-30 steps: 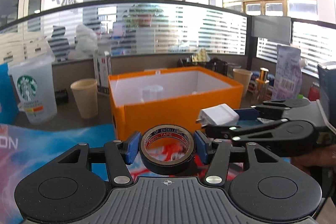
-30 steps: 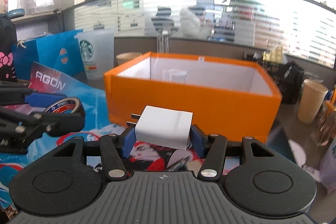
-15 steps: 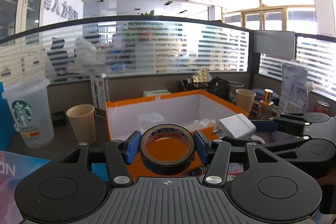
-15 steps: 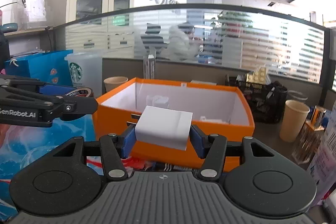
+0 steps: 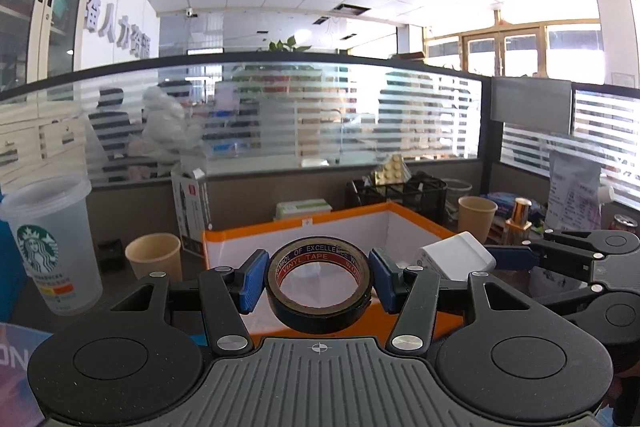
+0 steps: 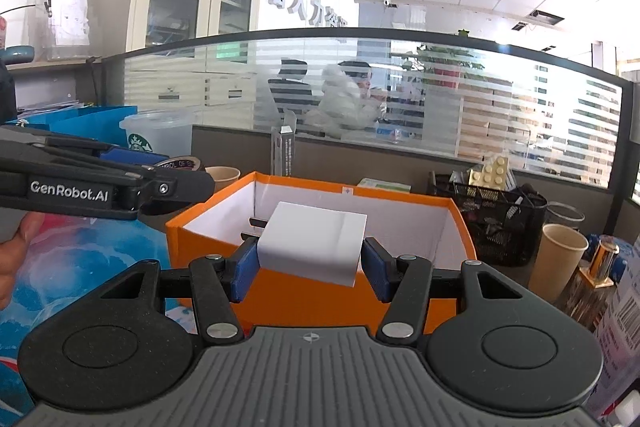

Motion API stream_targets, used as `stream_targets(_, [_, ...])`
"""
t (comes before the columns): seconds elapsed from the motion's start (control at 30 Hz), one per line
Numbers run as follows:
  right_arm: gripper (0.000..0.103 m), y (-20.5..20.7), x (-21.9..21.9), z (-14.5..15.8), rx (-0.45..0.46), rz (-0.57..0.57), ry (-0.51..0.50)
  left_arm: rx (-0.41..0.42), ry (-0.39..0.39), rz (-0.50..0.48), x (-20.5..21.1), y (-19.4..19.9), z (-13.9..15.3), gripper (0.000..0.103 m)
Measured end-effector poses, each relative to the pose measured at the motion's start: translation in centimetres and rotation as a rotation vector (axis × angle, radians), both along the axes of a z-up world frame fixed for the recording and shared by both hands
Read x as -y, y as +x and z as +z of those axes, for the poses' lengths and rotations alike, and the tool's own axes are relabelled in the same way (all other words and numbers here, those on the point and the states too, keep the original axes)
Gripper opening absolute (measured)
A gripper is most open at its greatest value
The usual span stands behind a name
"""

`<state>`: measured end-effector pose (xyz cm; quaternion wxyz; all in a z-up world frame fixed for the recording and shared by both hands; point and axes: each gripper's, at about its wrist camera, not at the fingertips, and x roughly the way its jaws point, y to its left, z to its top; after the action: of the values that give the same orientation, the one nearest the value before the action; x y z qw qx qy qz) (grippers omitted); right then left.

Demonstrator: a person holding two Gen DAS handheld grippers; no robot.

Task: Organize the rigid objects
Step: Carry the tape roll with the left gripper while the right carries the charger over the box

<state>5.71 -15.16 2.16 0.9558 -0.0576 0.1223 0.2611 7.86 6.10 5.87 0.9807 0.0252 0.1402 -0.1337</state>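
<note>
Left gripper (image 5: 319,281): pinches vinyl tape roll (image 5: 319,285), raised since a second ago to rim height before the orange box (image 5: 412,221).
Right gripper (image 6: 309,263): clamps white charger (image 6: 312,242), likewise lifted, facing the box opening.
Judgement: both items ready for deposit.
Beyond: paper cup (image 5: 154,259).

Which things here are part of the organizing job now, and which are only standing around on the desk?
Part of the job:
black tape roll, held by the left gripper
white charger, held by the right gripper
orange box

Standing around:
Starbucks cup
paper cup
black mesh organizer
</note>
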Motion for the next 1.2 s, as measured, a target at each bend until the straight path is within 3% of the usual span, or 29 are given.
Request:
stream_targets(0.63, [0.052, 2.9, -1.0, 2.6, 0.079, -0.018, -0.038, 0.056, 0.001, 0.034, -0.7, 4.3, 2.6, 0.053])
stream_targets(1.2, [0.052, 6.8, -1.0, 2.3, 0.057, -0.051, -0.059, 0.006, -0.007, 0.032, 0.3, 8.7, 1.3, 0.053])
